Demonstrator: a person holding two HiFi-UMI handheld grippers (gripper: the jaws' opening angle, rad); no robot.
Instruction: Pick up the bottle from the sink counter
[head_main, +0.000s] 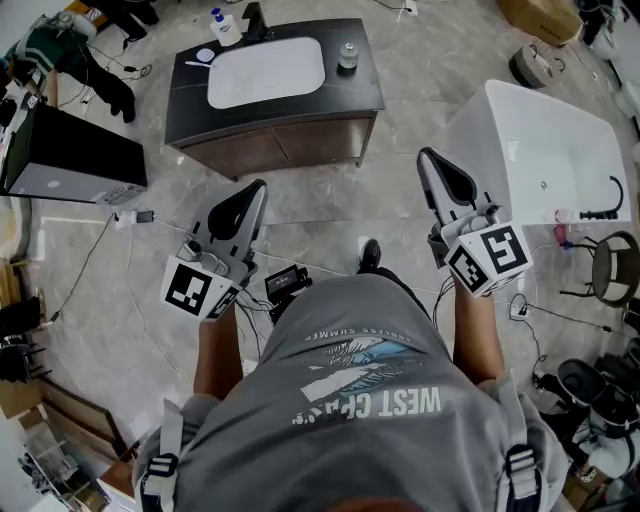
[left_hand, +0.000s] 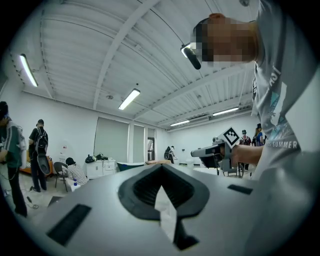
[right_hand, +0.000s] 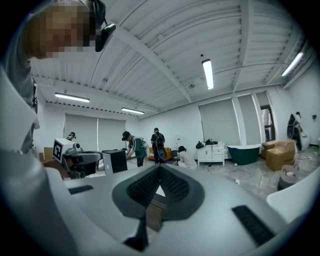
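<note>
We are at the very start, and in our judgement nothing of the task is done yet. The bottle (head_main: 226, 27), white with a blue top, stands upright at the far left corner of the dark bench (head_main: 350, 90), just beside the black tap (head_main: 254, 18) and behind the white basin (head_main: 265, 72). A small grey jar (head_main: 347, 55) sits on the other side of the basin; we take the white one for the bottle meant, though from this height we cannot be sure. We stand on the tiled floor (head_main: 320, 200), well apart from the bench, with a white bathtub (head_main: 540, 150) off to our right. The left gripper (head_main: 256, 188) and the right gripper (head_main: 428, 156) are both held up in front of our chest, short of the bench and touching nothing. In each gripper view the fingers are pressed together at the tips with nothing caught between them, and beyond them we see only the room and the ceiling, not the bottle. So everything is left to do. We have to step up to the bench, bring one gripper over the far left corner, spread its fingers around the bottle, close on it and lift it clear of the tap.
</note>
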